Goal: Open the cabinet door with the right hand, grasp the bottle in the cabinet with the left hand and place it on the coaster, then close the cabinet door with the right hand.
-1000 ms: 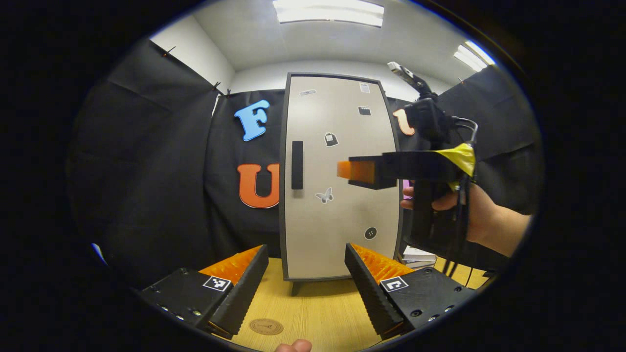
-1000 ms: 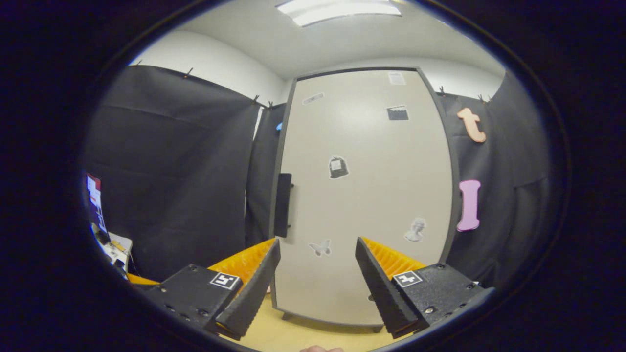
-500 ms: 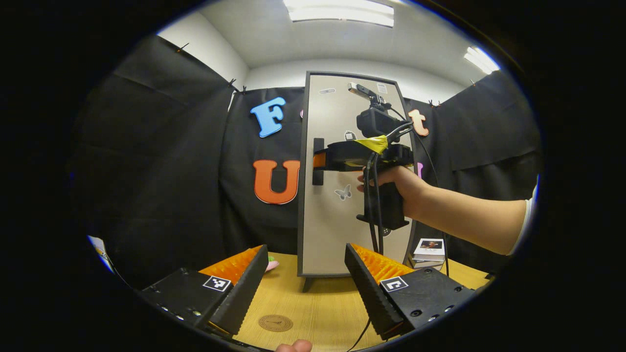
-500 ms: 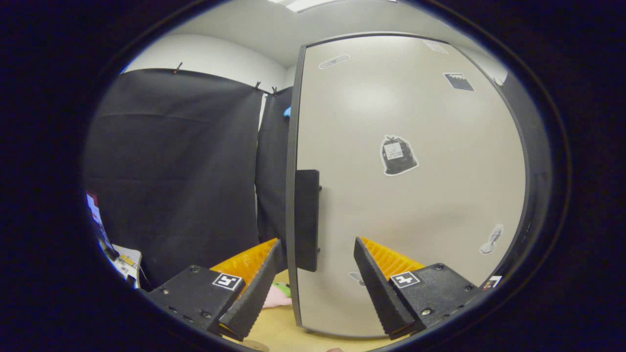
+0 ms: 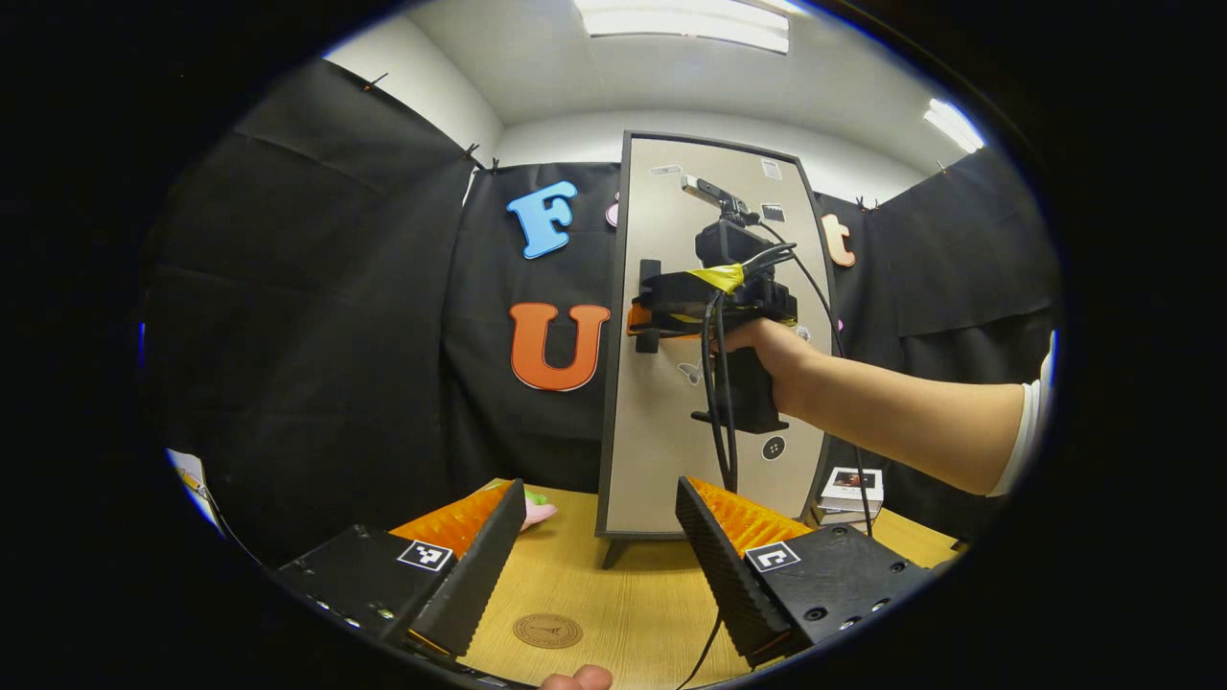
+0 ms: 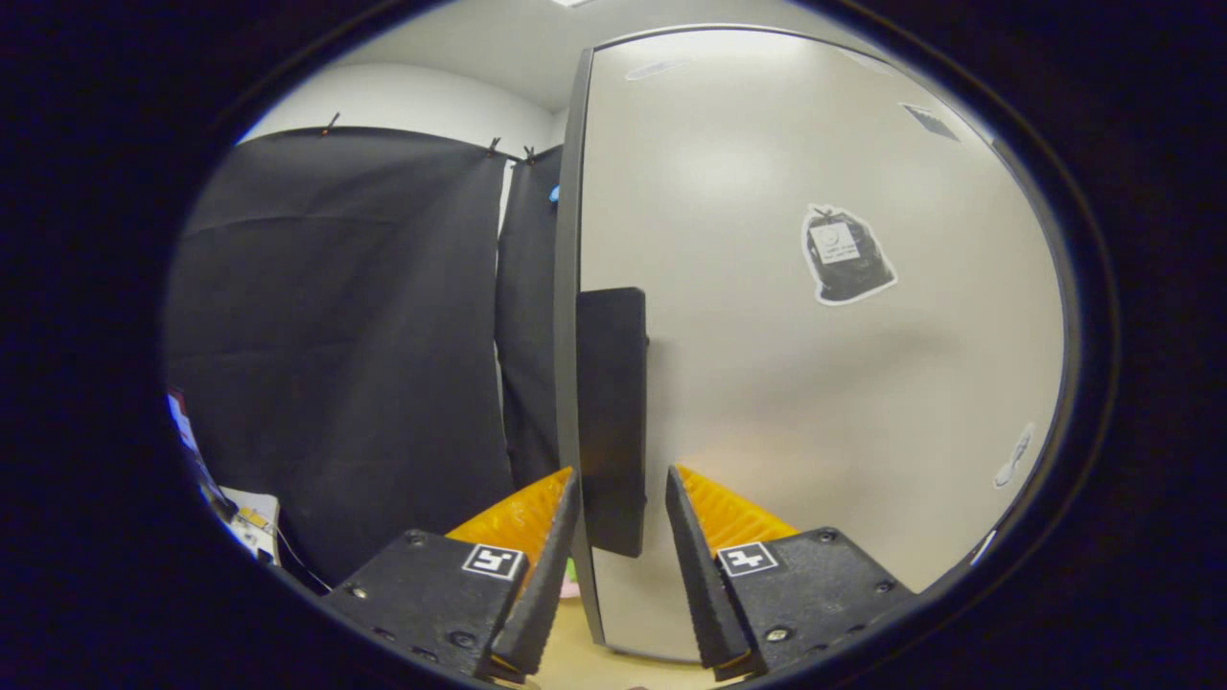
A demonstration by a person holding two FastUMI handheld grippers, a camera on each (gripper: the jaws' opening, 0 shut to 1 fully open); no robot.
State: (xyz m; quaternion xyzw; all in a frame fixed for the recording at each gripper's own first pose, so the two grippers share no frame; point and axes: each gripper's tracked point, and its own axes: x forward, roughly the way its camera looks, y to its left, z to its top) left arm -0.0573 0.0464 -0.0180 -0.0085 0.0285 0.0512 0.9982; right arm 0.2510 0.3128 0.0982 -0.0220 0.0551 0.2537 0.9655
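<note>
The tall grey cabinet door [image 5: 671, 460] stands shut at the back of the wooden table, hiding whatever is inside. Its dark vertical handle [image 5: 649, 287] is near the door's left edge. A hand holds my right gripper [image 5: 638, 321] at that handle. In the right gripper view the handle [image 6: 612, 402] sits between the fingers of my right gripper [image 6: 621, 470]; they have narrowed around it, with a sliver of door [image 6: 815, 402] still showing beside the right finger. My left gripper [image 5: 600, 484] hangs open and empty over the table, with the round brown coaster [image 5: 547, 631] just below it.
A pink and green object [image 5: 533, 513] lies on the table [image 5: 633, 585] left of the cabinet's foot. A small stack of boxes [image 5: 848, 487] sits to its right. The person's forearm [image 5: 911, 422] crosses in from the right. Some clutter [image 6: 244, 517] shows far left.
My right gripper has moved in to the handle and its fingers have narrowed around it. My left gripper has drawn back slightly, so the cabinet looks smaller.
</note>
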